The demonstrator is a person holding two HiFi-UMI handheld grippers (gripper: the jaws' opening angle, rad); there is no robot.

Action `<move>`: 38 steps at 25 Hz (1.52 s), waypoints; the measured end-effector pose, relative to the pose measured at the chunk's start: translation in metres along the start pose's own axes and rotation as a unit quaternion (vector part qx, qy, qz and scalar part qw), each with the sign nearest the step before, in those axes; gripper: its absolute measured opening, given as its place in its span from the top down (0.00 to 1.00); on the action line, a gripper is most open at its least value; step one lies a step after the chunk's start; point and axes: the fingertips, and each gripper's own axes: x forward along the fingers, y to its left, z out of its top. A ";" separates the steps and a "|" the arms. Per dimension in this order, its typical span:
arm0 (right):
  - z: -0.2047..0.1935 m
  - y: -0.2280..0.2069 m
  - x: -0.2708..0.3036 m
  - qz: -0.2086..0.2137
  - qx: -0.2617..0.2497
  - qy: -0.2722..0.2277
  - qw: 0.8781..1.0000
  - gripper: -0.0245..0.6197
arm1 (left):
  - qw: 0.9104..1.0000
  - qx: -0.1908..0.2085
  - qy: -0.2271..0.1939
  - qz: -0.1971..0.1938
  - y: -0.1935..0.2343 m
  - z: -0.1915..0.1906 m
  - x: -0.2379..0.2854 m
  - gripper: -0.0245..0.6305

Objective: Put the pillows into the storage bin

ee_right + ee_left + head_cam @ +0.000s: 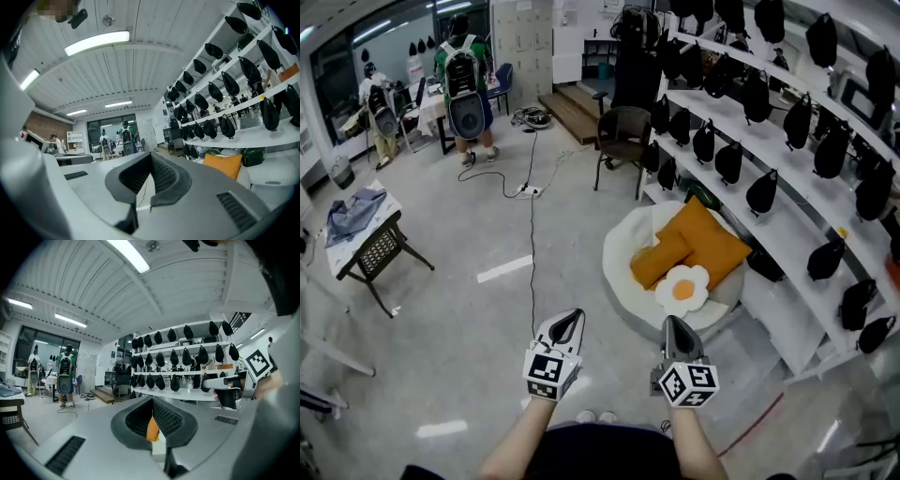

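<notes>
Your left tool (565,326) and right tool (675,330) sit low in the head view, both clenched and empty. Right of centre, orange pillows (698,246) and an egg-shaped pillow (682,290) lie on a white round pad (619,253) beside the shelves (797,173).

Head view: looks from above, steeply down over the grey concrete floor (487,309), left gripper (569,323) and right gripper (675,330) close at the bottom edge. Gripper views: sit low behind own jaws, face almost level across the room. Shared by all three: white wall shelves of black bags (787,159), large orange square pillow (712,246), distant person in green top with grey backpack (465,80).
</notes>
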 end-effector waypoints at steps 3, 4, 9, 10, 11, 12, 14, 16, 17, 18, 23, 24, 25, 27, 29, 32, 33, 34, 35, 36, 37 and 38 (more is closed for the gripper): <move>-0.004 -0.004 -0.002 0.001 0.002 0.000 1.000 0.96 | 1.000 -0.009 0.003 -0.010 -0.005 -0.006 0.003 0.93; -0.004 -0.004 -0.002 0.003 0.005 0.000 1.000 0.96 | 1.000 -0.012 0.004 -0.016 -0.007 -0.007 0.004 0.93; -0.006 -0.005 -0.001 0.007 0.015 0.004 1.000 0.96 | 0.998 -0.035 0.006 -0.050 -0.019 -0.011 0.010 0.93; -0.006 -0.005 -0.001 0.007 0.015 0.006 1.000 0.96 | 0.998 -0.040 0.003 -0.052 -0.019 -0.010 0.010 0.93; -0.007 -0.005 0.000 0.009 0.015 0.007 1.000 0.96 | 0.998 -0.044 -0.002 -0.052 -0.018 -0.009 0.011 0.93; -0.007 -0.006 0.000 0.011 0.016 0.007 1.000 0.96 | 0.998 -0.048 -0.007 -0.051 -0.017 -0.008 0.012 0.93; -0.007 -0.007 0.001 0.013 0.020 0.005 1.000 0.88 | 0.997 -0.053 -0.014 -0.045 -0.015 -0.006 0.012 0.93; -0.007 -0.011 0.001 0.010 0.025 0.006 1.000 0.78 | 0.997 -0.060 -0.017 -0.041 -0.013 -0.006 0.013 0.84; -0.008 -0.013 0.001 0.009 0.028 0.008 1.000 0.71 | 0.997 -0.064 -0.018 -0.039 -0.013 -0.007 0.013 0.77; -0.009 -0.015 0.001 0.007 0.031 0.011 0.999 0.65 | 0.997 -0.067 -0.017 -0.038 -0.013 -0.008 0.014 0.74; -0.016 -0.025 0.002 0.001 0.045 0.020 0.999 0.59 | 0.997 -0.073 -0.010 -0.033 -0.015 -0.014 0.018 0.66; -0.016 -0.028 0.002 0.000 0.048 0.020 0.999 0.59 | 0.997 -0.074 -0.009 -0.032 -0.016 -0.015 0.020 0.66; -0.016 -0.031 0.002 -0.002 0.051 0.020 0.998 0.58 | 0.997 -0.074 -0.008 -0.031 -0.016 -0.015 0.021 0.66; -0.016 -0.037 0.002 -0.005 0.059 0.020 0.998 0.58 | 0.997 -0.075 -0.004 -0.029 -0.019 -0.016 0.025 0.66; -0.015 -0.046 0.002 -0.008 0.066 0.019 0.998 0.58 | 0.997 -0.074 0.000 -0.028 -0.023 -0.016 0.030 0.66; -0.014 -0.059 0.000 -0.012 0.074 0.018 0.997 0.58 | 0.997 -0.073 0.002 -0.026 -0.029 -0.016 0.039 0.66; -0.013 -0.063 0.000 -0.013 0.075 0.016 0.997 0.58 | 0.997 -0.073 0.003 -0.026 -0.031 -0.016 0.041 0.66; -0.012 -0.067 -0.001 -0.013 0.076 0.014 0.997 0.58 | 0.997 -0.073 0.003 -0.026 -0.034 -0.017 0.044 0.66; -0.011 -0.072 -0.002 -0.014 0.077 0.011 0.997 0.58 | 0.997 -0.074 0.003 -0.026 -0.037 -0.019 0.047 0.66; -0.010 -0.077 -0.003 -0.015 0.078 0.008 0.997 0.58 | 0.997 -0.074 0.004 -0.027 -0.040 -0.021 0.050 0.66; -0.008 -0.083 -0.003 -0.016 0.079 0.005 0.997 0.58 | 0.997 -0.073 0.004 -0.029 -0.045 -0.022 0.053 0.66; -0.006 -0.089 -0.004 -0.018 0.079 0.001 0.997 0.58 | 0.997 -0.071 0.005 -0.032 -0.048 -0.023 0.057 0.66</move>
